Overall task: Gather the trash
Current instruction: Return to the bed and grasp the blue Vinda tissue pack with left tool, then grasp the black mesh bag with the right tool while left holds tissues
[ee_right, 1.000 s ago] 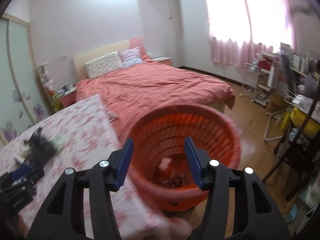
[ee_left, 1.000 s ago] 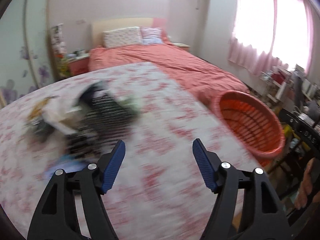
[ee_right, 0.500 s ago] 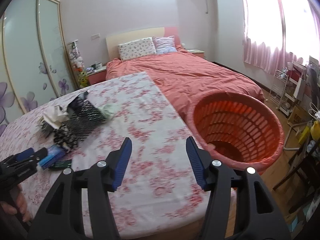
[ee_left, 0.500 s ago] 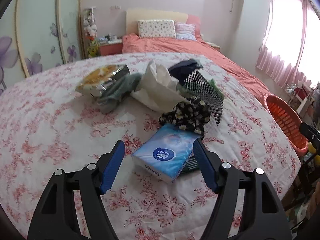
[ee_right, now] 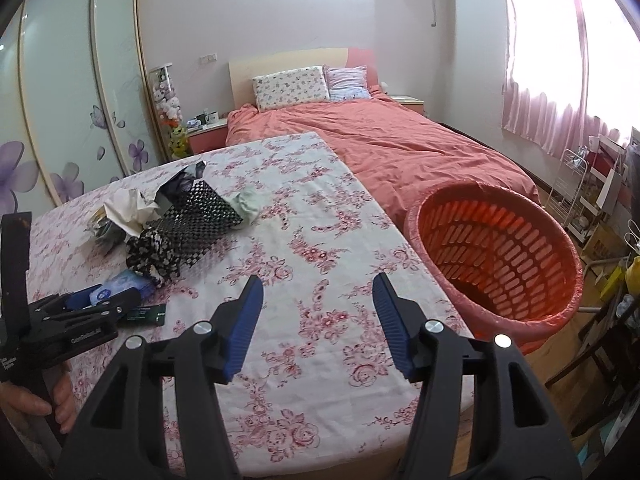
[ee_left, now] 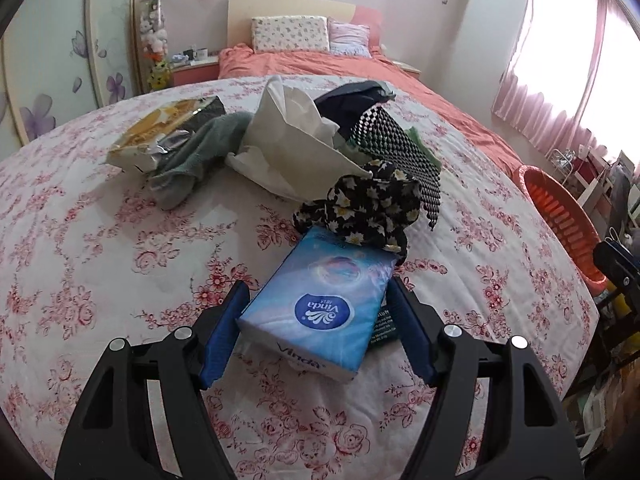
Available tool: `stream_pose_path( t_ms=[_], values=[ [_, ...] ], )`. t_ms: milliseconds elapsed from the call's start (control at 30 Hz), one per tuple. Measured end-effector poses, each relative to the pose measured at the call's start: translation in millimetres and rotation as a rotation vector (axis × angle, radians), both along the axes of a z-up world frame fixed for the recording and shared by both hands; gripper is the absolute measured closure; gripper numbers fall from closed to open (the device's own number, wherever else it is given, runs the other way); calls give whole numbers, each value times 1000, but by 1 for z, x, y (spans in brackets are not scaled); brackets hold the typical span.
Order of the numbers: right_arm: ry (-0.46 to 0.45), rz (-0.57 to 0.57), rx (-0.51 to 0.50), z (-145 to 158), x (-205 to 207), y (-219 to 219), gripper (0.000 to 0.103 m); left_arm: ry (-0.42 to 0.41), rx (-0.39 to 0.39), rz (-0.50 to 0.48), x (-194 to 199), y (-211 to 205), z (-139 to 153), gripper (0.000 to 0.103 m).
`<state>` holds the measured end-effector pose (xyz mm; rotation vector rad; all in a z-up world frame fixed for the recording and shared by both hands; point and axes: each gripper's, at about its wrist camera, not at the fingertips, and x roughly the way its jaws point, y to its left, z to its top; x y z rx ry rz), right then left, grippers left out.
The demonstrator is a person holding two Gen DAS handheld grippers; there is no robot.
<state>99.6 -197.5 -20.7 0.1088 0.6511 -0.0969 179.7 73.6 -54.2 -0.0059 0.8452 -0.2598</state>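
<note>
**Tissue pack now sits between the left jaws, not yet gripped**

The tissue pack [ee_left: 320,304] lies on the flowered bench [ee_left: 100,264], at the near edge of a heap of litter. A second ago the left wrist view showed mostly bare cloth and the orange basket; half a second ago the pack was in front of the jaws. Now the left hand-held gripper [ee_left: 316,332] straddles it, jaws wide, 1 blue pad close beside each long side. I cannot see either pad pressing, so I judge the pack is not yet held. My reading: this is the approach to a pick-up, and closing the jaws is the next step.

The right hand-held gripper [ee_right: 318,320] has swung away from the basket mouth, where it pointed a second ago. It now hovers over bare cloth, jaws partly open and empty.

The pack's long axis runs from near left to far right in the left wrist view, its far end tucked under the black daisy-print cloth [ee_left: 360,212]. The jaws cross its short width, which suits a squeeze. The orange basket [ee_right: 496,256] stands beside the bench's right edge, well apart from the pack.
</note>
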Motion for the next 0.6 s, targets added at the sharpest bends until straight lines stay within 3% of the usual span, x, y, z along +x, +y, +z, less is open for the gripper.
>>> stream_pose_path(
  t_ms=[167, 600],
  values=[
    [10, 6, 4, -3, 2, 2, 47, 6, 16, -24, 2, -7, -1, 34],
    [20, 32, -1, -5, 8, 13, 46, -31, 18, -17, -10, -1, 6, 50]
  ],
)
